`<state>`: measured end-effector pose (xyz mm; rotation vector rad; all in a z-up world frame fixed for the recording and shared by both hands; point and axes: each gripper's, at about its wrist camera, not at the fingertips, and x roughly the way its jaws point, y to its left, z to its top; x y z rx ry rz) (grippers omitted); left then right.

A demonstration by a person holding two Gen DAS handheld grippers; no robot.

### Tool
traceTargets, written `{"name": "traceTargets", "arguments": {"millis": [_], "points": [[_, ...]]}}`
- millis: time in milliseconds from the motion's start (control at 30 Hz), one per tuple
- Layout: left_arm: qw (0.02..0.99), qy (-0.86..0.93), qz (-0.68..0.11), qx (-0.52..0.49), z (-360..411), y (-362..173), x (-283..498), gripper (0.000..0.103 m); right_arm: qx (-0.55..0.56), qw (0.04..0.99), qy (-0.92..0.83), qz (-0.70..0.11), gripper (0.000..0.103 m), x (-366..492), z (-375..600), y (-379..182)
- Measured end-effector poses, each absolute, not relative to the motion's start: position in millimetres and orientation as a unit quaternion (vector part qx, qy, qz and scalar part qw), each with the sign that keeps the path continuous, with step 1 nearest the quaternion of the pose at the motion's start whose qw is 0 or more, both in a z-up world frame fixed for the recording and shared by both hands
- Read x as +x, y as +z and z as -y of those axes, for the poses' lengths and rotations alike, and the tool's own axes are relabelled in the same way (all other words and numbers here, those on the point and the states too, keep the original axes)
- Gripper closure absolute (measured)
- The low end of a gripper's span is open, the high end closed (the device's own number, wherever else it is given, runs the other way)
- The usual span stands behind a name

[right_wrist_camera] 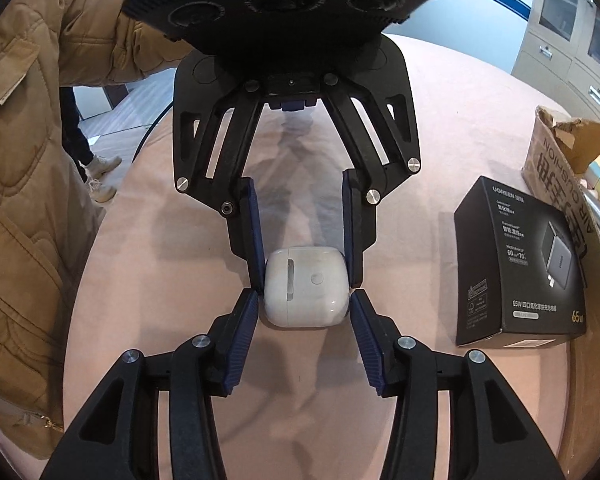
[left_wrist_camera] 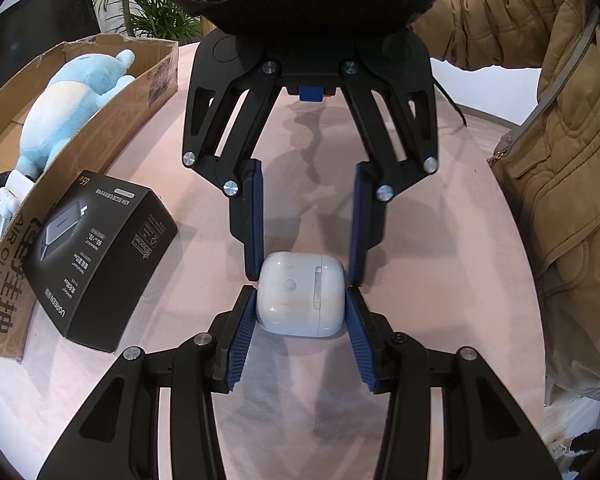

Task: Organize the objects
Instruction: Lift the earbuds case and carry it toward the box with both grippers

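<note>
Both claws meet head-on over the pink desk, each partly closed on the same white earbud case. The left claw presses its blue pads against the case's two sides; the right claw clamps its far end likewise. The case sits between all four fingertips. A black charger box lies nearby, touching a cardboard box.

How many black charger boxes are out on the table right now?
1. The black charger box lies flat on the pink table, against the cardboard box. Others could be hidden inside that box.
</note>
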<state>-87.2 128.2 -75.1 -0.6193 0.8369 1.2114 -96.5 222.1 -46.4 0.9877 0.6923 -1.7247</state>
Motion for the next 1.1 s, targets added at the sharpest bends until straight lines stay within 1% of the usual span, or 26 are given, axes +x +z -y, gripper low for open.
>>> {"name": "traceTargets", "arguments": {"millis": [300, 667, 867, 1100], "points": [[0.694, 0.549, -0.379, -0.269, -127.8, -67.6, -80.6, 0.061, 0.405, 0.486, -0.717, -0.292, 0.061, -95.4, -218.3, -39.5], [0.681, 0.578, -0.396, -0.216, -136.7, -9.7, -93.2, 0.061, 0.383, 0.469, -0.718, -0.344, 0.061, -107.3, -221.0, 21.8], [0.666, 0.592, -0.41, -0.193, -160.2, 18.3, -130.7, 0.061, 0.377, 0.456, -0.715, -0.372, 0.061, -145.3, -238.2, 53.9], [0.658, 0.597, -0.42, -0.185, -198.6, 29.1, -191.8, 0.061, 0.38, 0.436, -0.717, -0.389, 0.061, -215.0, -278.1, 73.0]]}}
